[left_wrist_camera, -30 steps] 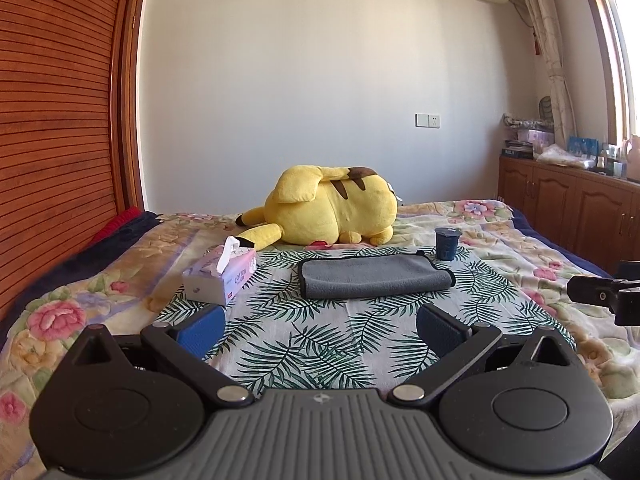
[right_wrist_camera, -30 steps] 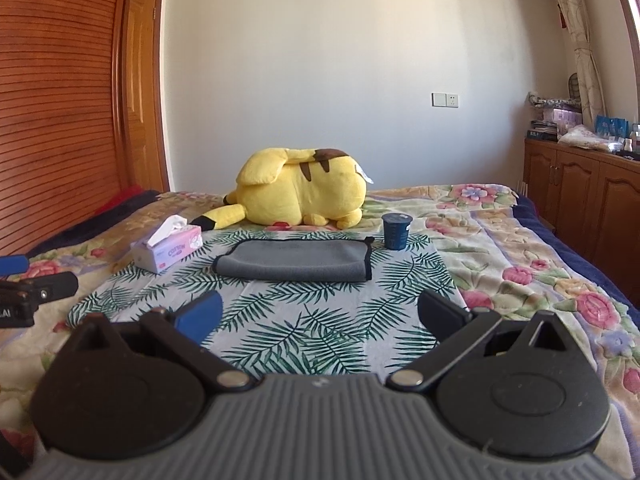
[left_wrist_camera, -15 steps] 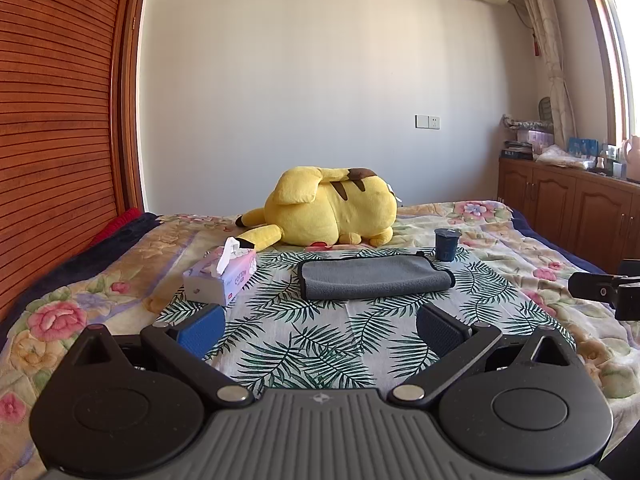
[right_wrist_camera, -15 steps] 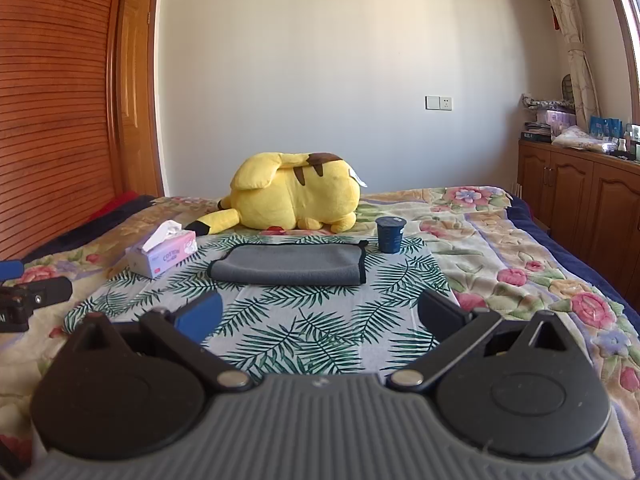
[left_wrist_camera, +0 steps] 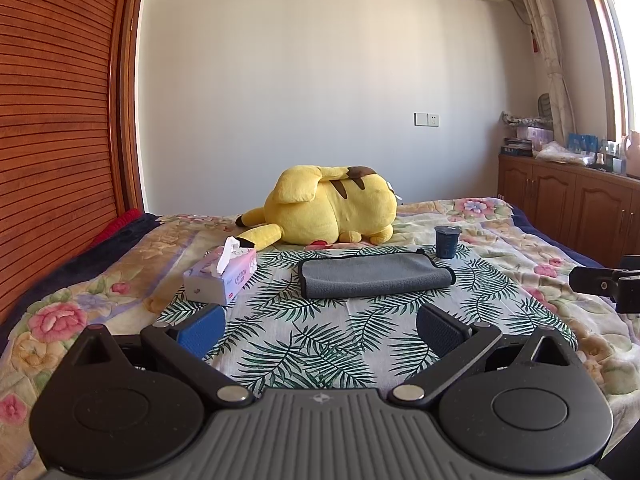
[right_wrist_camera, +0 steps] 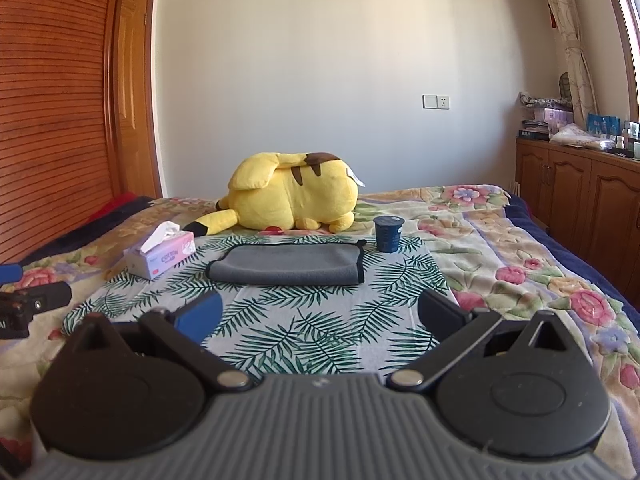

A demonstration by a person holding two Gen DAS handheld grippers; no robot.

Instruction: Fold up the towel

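1. Left wrist view: left gripper (left_wrist_camera: 320,326) held with fingers spread wide, gripping nothing, low over the palm-leaf cloth (left_wrist_camera: 320,344), well short of the towel (left_wrist_camera: 374,274).
2. Right wrist view: right gripper (right_wrist_camera: 320,314) likewise spread and unloaded, aimed at the towel (right_wrist_camera: 286,264).
3. Towel laid flat, apparently folded already, just before the yellow plush (right_wrist_camera: 290,196); tissue box (right_wrist_camera: 160,254) left of the towel, dark cup (right_wrist_camera: 388,233) right of it, probably set aside as clutter.

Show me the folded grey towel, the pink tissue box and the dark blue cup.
Folded grey towel (left_wrist_camera: 376,276), left wrist view, middle of its top.
Pink tissue box (left_wrist_camera: 236,276), left wrist view, side panel.
Dark blue cup (right_wrist_camera: 388,236), right wrist view, outer wall.
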